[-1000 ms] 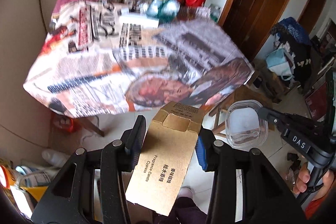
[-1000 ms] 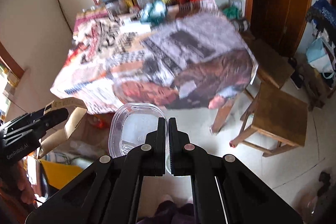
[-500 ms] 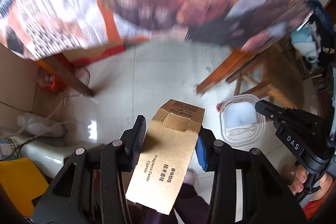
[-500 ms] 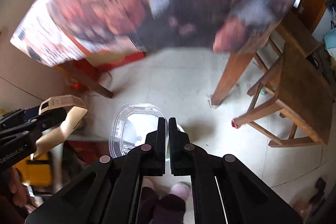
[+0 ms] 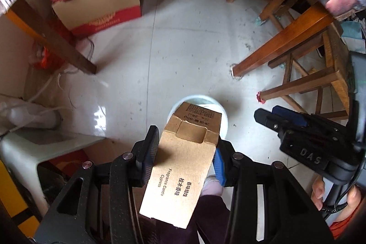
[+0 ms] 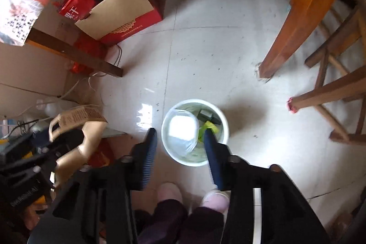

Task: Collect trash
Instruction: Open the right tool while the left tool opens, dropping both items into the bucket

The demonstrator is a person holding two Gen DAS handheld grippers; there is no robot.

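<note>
1. Right now we have both grippers pointed down at the white bin (image 6: pixel 225 127) on the floor, just ahead of our slippers (image 6: pixel 170 192).
2. Right gripper (image 6: pixel 180 141): its jaws have just been opening and stand part-way apart, pads touching nothing. The clear tub (image 6: pixel 181 132) lies in the bin's mouth below and between them, tilted against the left wall, so we judge it released.
3. Left gripper (image 5: pixel 185 152): clamped on the carton (image 5: pixel 183 166) at mid width, pads on its two long edges. The carton's long axis runs along the fingers, open flap end forward and down.
4. Key relation: in the left wrist view the carton's flap end overlaps the bin (image 5: pixel 225 122) rim, so the bin sits straight ahead of and below the jaws. In the right wrist view the carton (image 6: pixel 80 129) still reads off to the left of the bin, so we can't tell whether it's truly above the opening.
5. Next, as we judge it: centre the left gripper above the bin, then open. Risk: the tub covers half the mouth, so the carton may catch on it or on the rim.
</note>
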